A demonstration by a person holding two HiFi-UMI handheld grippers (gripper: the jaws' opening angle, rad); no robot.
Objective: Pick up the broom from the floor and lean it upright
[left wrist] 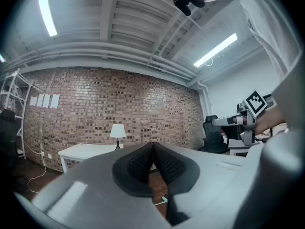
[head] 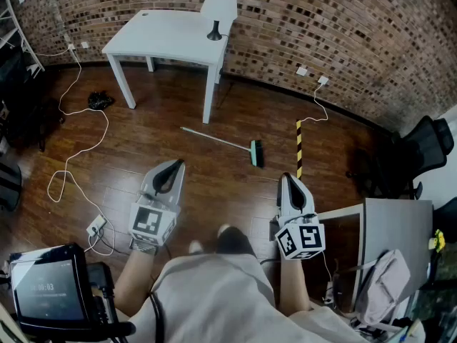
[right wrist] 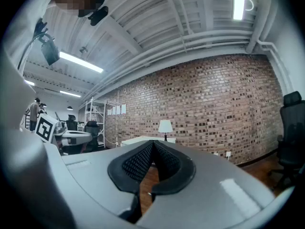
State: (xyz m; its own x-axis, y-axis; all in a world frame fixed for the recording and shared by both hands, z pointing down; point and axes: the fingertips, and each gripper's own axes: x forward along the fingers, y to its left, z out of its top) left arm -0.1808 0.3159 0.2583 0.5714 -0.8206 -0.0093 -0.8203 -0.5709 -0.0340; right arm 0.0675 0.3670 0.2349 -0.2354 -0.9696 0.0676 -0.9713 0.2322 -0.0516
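Left gripper [head: 172,166] and right gripper [head: 288,179] are pointing level, jaws closed on nothing. The broom [head: 223,143] is lying farther off.

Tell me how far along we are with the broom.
Done: nothing yet. The broom lies flat on the floor in front of the white table. In hand: nothing. The left gripper and right gripper are both shut, empty, and well short of the broom. Left to do: reach the broom, grasp it, lift it and lean it upright.
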